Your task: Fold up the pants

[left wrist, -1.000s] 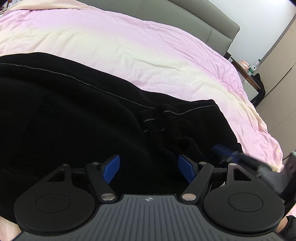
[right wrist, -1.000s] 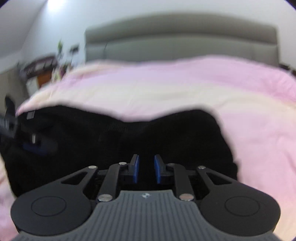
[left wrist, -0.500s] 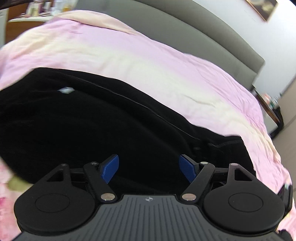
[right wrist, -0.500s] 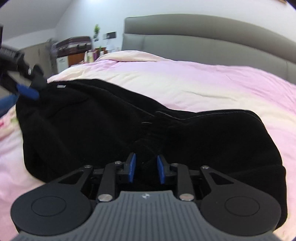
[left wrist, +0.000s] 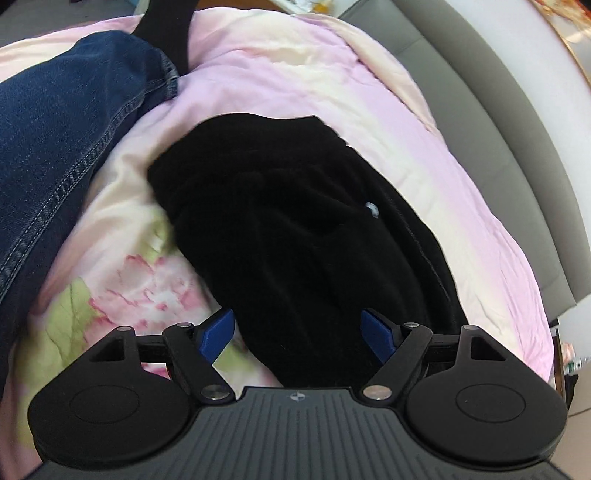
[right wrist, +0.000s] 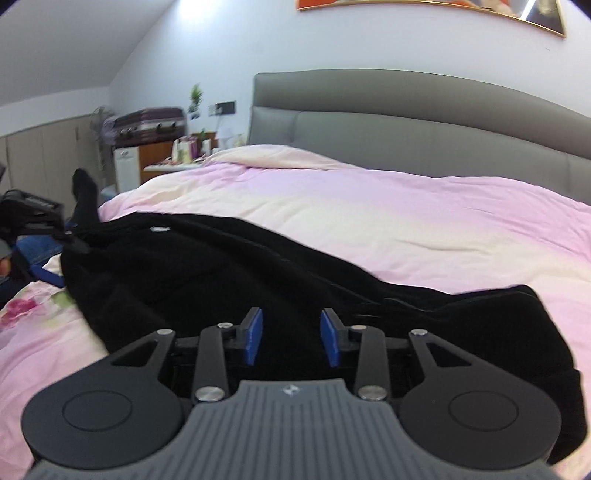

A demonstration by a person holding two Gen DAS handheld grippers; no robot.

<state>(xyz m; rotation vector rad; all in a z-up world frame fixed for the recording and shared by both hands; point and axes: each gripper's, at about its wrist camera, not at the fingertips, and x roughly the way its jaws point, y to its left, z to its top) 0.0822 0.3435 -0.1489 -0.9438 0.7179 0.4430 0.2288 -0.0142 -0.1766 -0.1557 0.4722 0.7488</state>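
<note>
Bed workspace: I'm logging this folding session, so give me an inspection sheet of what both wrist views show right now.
Surface: pink and cream duvet with a floral print at the near edge, covering the bed.
Job's things: black pants lie bunched in a long heap on the duvet, not neatly folded.
Clutter: nothing seen on the bed besides the person's jeans-clad leg.
Grippers: left hand-held gripper open over the pants; right hand-held gripper open, nothing clamped.
Cables: nothing seen.
Surroundings: grey headboard, suitcase on a cabinet, framed picture on the wall.
</note>
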